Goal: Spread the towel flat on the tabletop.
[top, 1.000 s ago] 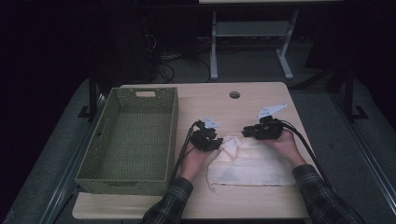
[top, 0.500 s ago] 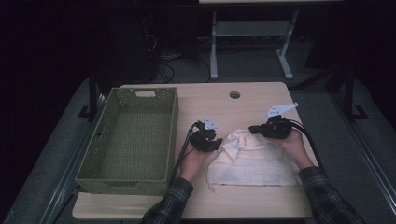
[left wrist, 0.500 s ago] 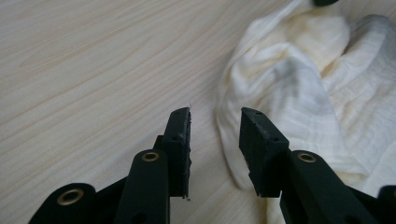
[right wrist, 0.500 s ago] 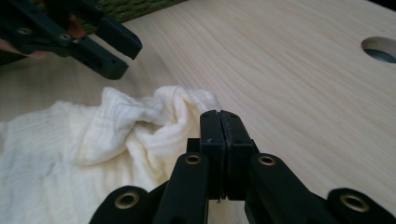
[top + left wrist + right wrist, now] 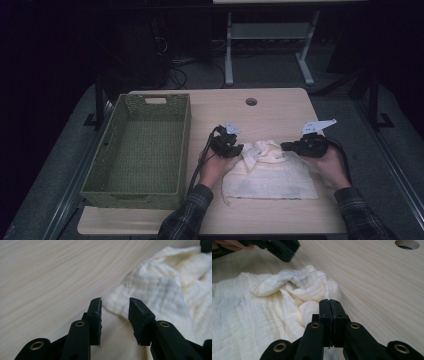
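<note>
While the green basket [image 5: 137, 150] stands with nothing in it on the left part of the counter [image 5: 280, 107], a cream cloth [image 5: 270, 172] lies rumpled just right of it, near the front edge. The left tool [image 5: 239, 148] rests at the cloth's left corner with its jaws apart, a fold of fabric [image 5: 150, 290] just ahead of them and not pinched. The right tool [image 5: 286, 146] has its jaws pressed together at the bunched far edge of the cloth [image 5: 294, 290]; whether fabric is caught between them cannot be told. A round hole [image 5: 251, 101] sits in the pale wood. Beyond, the room is dark, with a white frame [image 5: 270, 45] and cables on the floor [image 5: 175, 75].
</note>
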